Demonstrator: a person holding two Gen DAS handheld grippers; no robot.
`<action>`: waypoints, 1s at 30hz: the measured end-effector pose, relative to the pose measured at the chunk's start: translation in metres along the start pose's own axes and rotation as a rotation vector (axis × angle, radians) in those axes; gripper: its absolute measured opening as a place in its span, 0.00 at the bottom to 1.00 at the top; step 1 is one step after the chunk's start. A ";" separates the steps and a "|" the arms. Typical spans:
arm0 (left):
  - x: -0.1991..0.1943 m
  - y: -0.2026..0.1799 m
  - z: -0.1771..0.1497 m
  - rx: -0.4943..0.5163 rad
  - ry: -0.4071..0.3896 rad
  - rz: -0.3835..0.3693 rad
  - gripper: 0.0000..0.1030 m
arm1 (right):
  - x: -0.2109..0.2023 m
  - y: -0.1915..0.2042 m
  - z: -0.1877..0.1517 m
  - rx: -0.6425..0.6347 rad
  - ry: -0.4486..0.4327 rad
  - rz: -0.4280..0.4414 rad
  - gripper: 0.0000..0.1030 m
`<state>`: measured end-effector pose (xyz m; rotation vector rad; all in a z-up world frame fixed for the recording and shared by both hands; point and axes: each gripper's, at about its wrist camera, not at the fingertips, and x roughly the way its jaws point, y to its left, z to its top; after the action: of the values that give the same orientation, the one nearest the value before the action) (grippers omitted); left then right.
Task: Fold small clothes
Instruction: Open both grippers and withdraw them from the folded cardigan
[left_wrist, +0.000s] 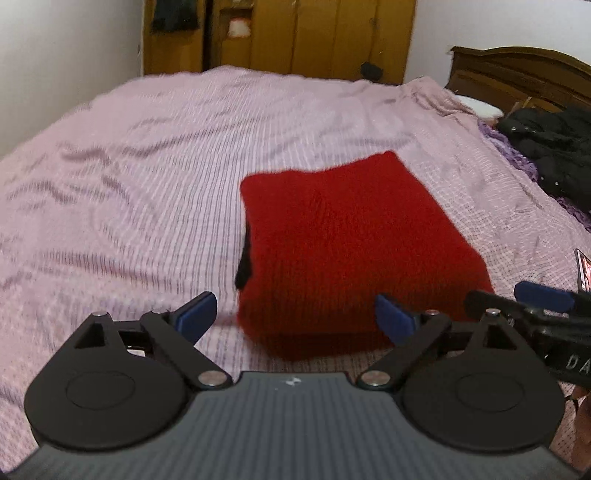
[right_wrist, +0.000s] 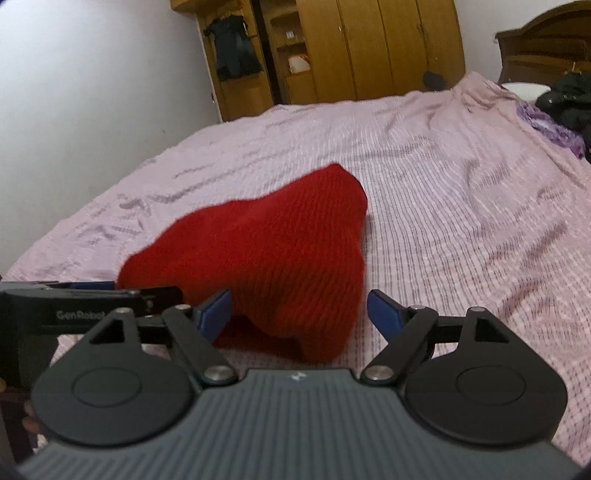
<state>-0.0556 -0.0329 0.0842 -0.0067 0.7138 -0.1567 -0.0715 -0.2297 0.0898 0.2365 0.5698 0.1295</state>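
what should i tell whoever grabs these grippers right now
Left gripper: open, holding nothing, just short of the near edge of the red sweater.
Right gripper: open, holding nothing, also at the sweater's near edge.
The sweater lies folded in a compact block on the pink bedspread; a bit of black shows at its left side.
Done: the fold looks finished and released.
Left: probably only a tidy of the lumpy edge. A dark pile of clothes sits near the headboard.
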 end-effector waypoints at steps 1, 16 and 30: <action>0.002 0.001 -0.002 -0.009 0.009 0.001 0.94 | 0.001 -0.001 -0.003 0.003 0.007 -0.003 0.80; 0.026 -0.008 -0.020 0.045 0.106 0.106 0.94 | 0.019 -0.003 -0.022 0.026 0.079 -0.031 0.80; 0.033 -0.012 -0.021 0.062 0.131 0.116 0.94 | 0.024 -0.001 -0.025 0.032 0.101 -0.028 0.80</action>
<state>-0.0469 -0.0487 0.0473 0.1052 0.8375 -0.0681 -0.0652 -0.2220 0.0571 0.2536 0.6759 0.1056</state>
